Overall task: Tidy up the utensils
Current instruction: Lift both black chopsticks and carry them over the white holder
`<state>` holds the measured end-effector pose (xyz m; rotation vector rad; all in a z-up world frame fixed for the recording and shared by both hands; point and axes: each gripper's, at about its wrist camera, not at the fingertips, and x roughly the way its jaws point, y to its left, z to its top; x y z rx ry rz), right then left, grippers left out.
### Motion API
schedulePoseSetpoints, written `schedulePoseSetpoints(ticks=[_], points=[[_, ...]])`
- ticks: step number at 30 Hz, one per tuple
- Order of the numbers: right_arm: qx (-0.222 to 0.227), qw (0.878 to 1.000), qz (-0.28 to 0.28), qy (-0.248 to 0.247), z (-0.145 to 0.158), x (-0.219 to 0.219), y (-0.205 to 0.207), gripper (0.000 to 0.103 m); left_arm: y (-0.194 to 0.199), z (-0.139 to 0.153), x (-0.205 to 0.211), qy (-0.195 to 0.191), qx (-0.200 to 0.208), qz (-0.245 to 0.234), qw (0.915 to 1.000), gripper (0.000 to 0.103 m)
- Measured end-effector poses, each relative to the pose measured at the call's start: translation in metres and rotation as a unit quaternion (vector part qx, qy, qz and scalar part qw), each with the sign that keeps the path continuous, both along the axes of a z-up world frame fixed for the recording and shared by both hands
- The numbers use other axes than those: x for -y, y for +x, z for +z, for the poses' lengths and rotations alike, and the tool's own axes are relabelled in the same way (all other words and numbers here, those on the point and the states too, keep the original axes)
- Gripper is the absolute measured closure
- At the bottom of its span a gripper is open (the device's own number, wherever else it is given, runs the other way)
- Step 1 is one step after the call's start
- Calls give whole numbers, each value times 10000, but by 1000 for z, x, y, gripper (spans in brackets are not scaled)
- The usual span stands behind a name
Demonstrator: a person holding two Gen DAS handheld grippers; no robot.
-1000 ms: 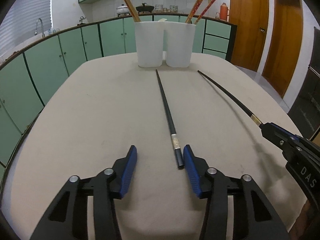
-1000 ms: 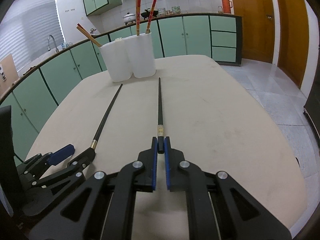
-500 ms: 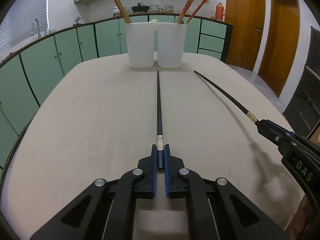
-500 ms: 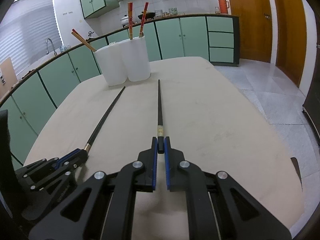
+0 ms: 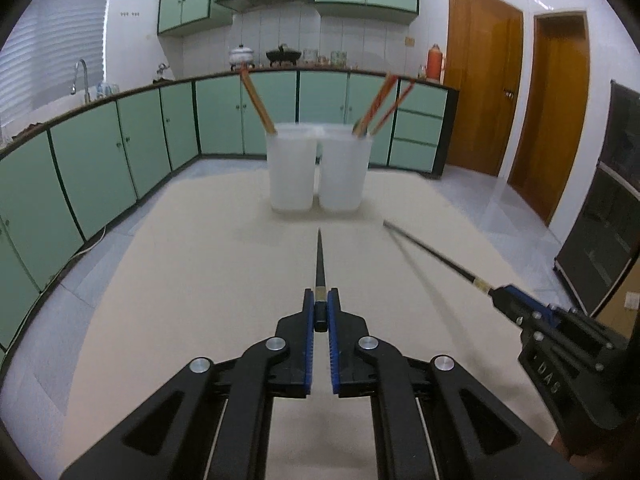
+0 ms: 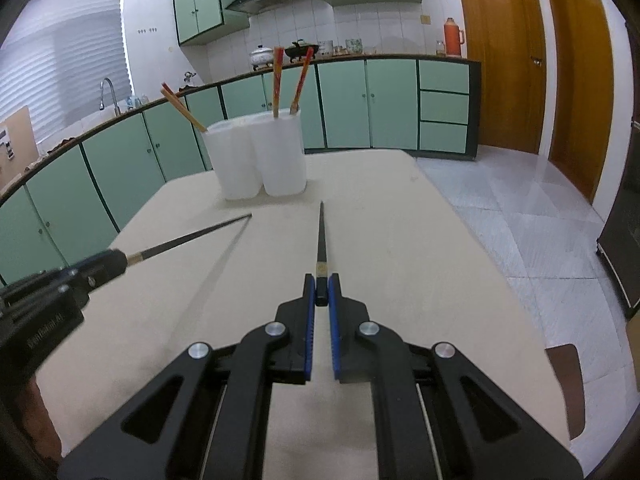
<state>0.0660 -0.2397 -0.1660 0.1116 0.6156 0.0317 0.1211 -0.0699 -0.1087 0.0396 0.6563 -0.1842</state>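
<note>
The table (image 5: 200, 280) has a beige top and fills the lower part of both views. Green cabinets (image 5: 100, 160) run along the wall behind it, with a sink tap (image 5: 80, 78) at the left and two wooden doors (image 5: 484, 92) at the right.

Two white cups (image 5: 318, 172) stand side by side at the far end of the table, touching or nearly so. The left cup (image 6: 234, 160) holds one brown chopstick (image 6: 184, 108) leaning left. The right cup (image 6: 280, 152) holds two red chopsticks (image 6: 277, 80) leaning right.

The left gripper (image 5: 320, 312) is clenched on the butt end of a black chopstick (image 5: 319, 260). This left chopstick points straight ahead at the cups, its tip short of them and raised clear of the table. In the right view it enters from the left edge, held by the same gripper (image 6: 104, 266), and casts a shadow on the tabletop.

The right gripper (image 6: 321, 294) is clenched on the butt end of a second black chopstick (image 6: 321, 236). This right chopstick also points toward the cups and its tip stops short of the right cup. In the left view it extends diagonally from the lower right, above the table.

The two black chopsticks are well apart and do not touch. Each has a pale band near the gripped end.
</note>
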Motion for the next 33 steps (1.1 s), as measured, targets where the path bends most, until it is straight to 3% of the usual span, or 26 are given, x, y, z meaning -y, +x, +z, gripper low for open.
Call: schedulePoseSetpoints(ticks=[12, 33], points=[[176, 9998, 63, 0, 38, -1, -5, 97, -4, 46, 3, -178, 478, -87, 9987, 97], [625, 9978, 134, 191, 101, 11, -7, 97, -14, 96, -8, -313, 1012, -86, 9943, 97]])
